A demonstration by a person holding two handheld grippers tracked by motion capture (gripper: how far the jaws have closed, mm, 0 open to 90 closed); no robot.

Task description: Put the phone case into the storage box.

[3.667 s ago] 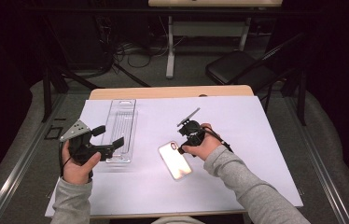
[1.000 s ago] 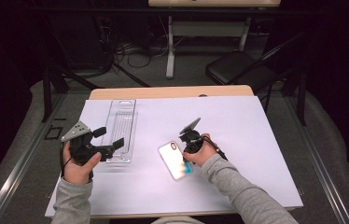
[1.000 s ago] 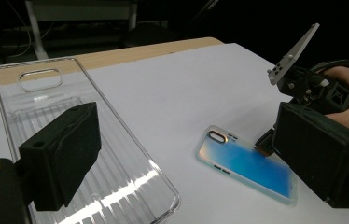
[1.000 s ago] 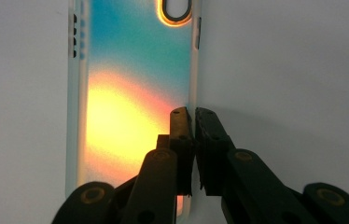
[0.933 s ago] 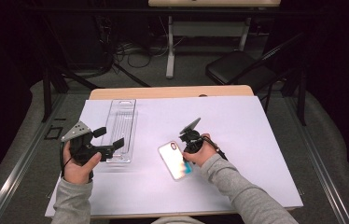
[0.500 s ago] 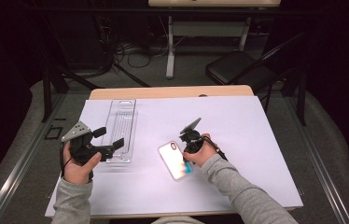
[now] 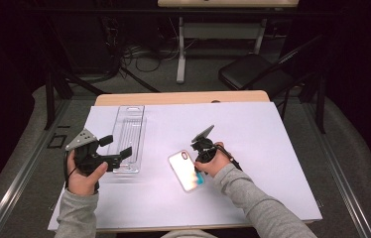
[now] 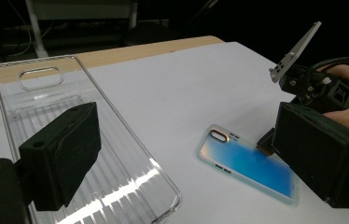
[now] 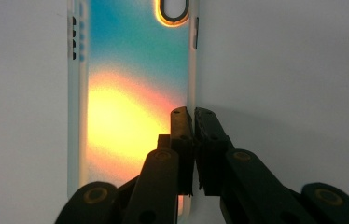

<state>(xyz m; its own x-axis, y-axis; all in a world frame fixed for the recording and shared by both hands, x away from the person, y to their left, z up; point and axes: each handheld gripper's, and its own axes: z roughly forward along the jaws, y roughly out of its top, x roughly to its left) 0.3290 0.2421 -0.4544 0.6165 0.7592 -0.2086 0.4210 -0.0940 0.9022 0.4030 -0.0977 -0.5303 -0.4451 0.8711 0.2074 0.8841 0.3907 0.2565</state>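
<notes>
The right gripper [image 7: 199,157] points down at the table, its jaws pinched together, forearm angled in from the lower right. The left gripper [image 7: 114,149] is held level in a fist, jaws spread wide apart.

Grey long sleeves on both forearms. Left gripper [image 7: 116,151]: matte black body, blocky rectangular jaws, grey three-cornered plate on top. Right gripper [image 9: 192,114]: black, narrow jaws with worn brownish pads, brass-coloured pivot screws, grey plate, black cable trailing.
</notes>
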